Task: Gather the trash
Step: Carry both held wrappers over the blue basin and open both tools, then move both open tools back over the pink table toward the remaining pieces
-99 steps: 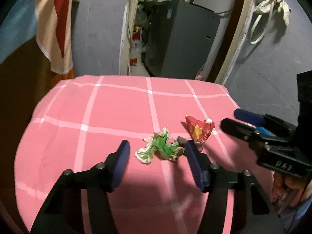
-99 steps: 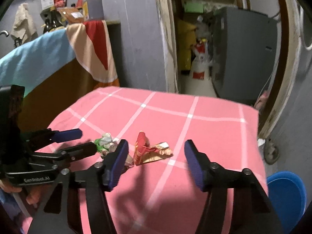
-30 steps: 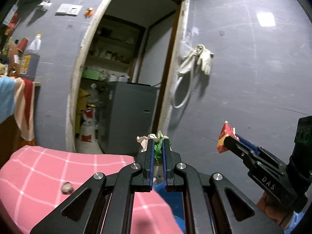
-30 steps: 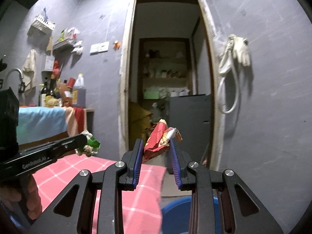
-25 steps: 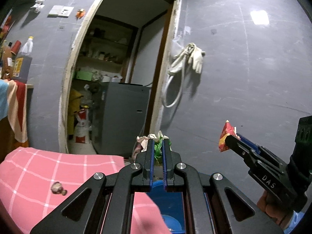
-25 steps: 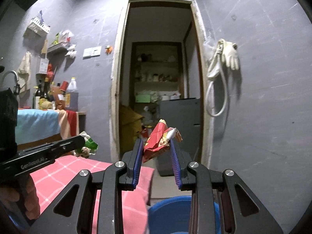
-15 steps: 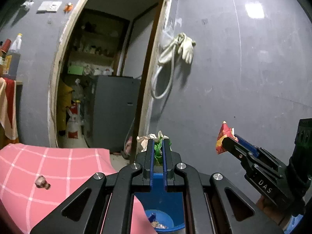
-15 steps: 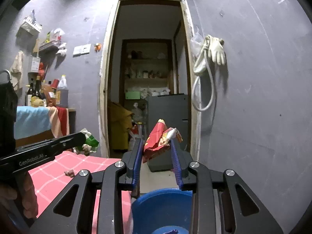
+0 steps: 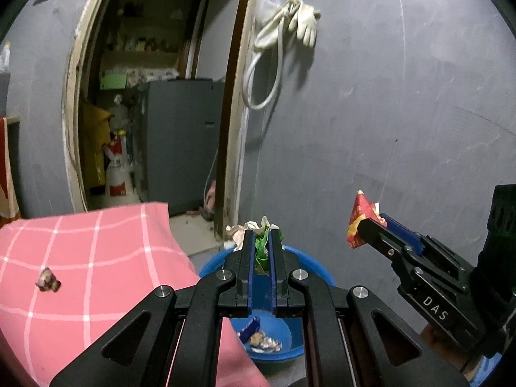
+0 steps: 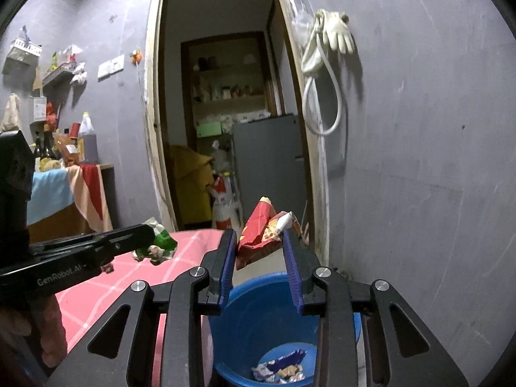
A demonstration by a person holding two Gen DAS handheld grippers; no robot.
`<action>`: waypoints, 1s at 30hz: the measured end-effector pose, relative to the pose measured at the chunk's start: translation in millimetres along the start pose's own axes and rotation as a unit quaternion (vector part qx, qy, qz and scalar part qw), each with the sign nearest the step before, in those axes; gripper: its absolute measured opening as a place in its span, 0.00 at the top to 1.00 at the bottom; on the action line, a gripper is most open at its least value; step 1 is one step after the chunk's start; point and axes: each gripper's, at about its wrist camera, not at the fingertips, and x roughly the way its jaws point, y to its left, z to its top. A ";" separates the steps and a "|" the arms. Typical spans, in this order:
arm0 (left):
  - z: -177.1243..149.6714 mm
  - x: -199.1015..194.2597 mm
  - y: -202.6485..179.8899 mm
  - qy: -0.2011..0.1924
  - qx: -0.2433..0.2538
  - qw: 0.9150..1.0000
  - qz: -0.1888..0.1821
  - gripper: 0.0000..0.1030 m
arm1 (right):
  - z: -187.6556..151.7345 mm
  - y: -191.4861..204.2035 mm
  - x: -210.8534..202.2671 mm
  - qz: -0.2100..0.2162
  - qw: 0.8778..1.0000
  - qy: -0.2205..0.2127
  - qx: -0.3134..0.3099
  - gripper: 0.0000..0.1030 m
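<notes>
Bucket [image 10: 258,316] right of table [image 9: 96,258], scraps [image 10: 280,369] apparently inside it.

Both wrist cameras sit close behind their own black fingers, tilted slightly down toward the round blue plastic bucket [image 9: 317,272] [image 10: 254,309] and grey wall; each also catches the open doorway [image 9: 154,96] [image 10: 225,113] and the pink checked tablecloth [image 9: 96,258] [image 10: 180,254].

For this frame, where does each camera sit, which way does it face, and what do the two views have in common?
Left wrist: sits on the left gripper, facing the grey wall and doorway above the blue bucket; its fingers clamp the green wrapper, and the right gripper enters from the right.
Right wrist: sits on the right gripper, facing the same doorway; its fingers hold the red wrapper, with the left gripper at left.
Shared: bucket, pink checked cloth, gloves on the wall, both wrappers.
</notes>
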 end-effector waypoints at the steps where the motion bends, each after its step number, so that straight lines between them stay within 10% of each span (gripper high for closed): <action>1: -2.4 5.0 0.7 0.010 -0.002 1.000 -0.002 0.95 | -2.2 -1.4 3.2 0.001 1.000 0.006 0.001 0.72; 30: -24.6 61.9 41.6 0.138 -0.055 0.989 -0.014 0.77 | -28.6 -20.6 59.5 -0.007 0.992 0.117 0.045 0.57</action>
